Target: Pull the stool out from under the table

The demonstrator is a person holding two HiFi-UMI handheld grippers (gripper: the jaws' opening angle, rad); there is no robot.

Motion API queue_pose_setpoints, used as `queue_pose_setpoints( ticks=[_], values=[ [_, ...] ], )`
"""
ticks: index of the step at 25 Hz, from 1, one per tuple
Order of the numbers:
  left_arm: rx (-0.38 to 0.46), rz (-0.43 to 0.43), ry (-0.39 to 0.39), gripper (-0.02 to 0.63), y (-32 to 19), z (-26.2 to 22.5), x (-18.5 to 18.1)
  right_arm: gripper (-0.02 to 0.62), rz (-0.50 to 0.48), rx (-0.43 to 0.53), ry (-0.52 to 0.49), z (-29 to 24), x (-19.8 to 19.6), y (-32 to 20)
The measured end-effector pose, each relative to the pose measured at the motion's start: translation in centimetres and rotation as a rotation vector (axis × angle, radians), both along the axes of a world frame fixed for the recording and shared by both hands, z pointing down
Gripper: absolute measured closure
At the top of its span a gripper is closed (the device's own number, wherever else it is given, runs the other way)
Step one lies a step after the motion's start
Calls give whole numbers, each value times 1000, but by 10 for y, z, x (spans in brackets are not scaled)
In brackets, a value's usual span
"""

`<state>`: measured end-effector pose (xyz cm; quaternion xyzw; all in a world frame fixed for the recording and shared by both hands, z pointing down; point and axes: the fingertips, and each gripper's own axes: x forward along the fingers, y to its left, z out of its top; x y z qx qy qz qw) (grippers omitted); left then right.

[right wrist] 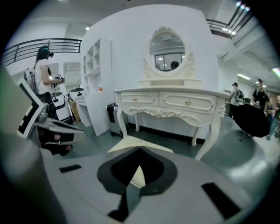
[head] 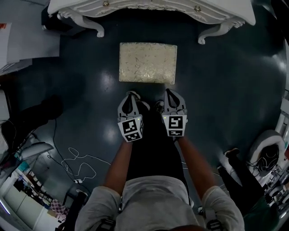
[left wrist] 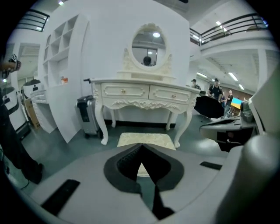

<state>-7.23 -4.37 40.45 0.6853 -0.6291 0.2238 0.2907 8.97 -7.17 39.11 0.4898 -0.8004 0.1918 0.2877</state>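
The stool (head: pixel 147 62), a low rectangular seat with a cream patterned cushion, stands on the dark floor just in front of the white carved dressing table (head: pixel 149 9), clear of its legs. My left gripper (head: pixel 132 94) and right gripper (head: pixel 171 91) are side by side on the near side of the stool, raised above the floor and apart from the seat. Both are shut with nothing between the jaws. In the left gripper view the stool (left wrist: pixel 146 139) shows beyond the shut left gripper (left wrist: pixel 141 147), below the table (left wrist: pixel 144 94). In the right gripper view the stool (right wrist: pixel 131 143) lies beyond the shut right gripper (right wrist: pixel 139 151).
A dark suitcase (left wrist: pixel 86 114) stands left of the table beside a white shelf unit (left wrist: pixel 61 74). Loose cables (head: pixel 76 164) trail on the floor at the left. Another person's feet (head: pixel 232 155) and equipment (head: pixel 268 153) are at the right. People stand in the background (left wrist: pixel 215 89).
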Motion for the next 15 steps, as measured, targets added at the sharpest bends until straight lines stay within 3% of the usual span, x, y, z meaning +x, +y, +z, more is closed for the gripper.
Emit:
queue_pose_setpoints(
  ticks=[8, 15],
  values=[
    [178, 36, -3, 600, -5, -140, 28, 581, 3, 117, -107, -129, -14, 9],
    [275, 102, 22, 600, -10, -221, 40, 581, 11, 245, -129, -225, -21, 6]
  ],
)
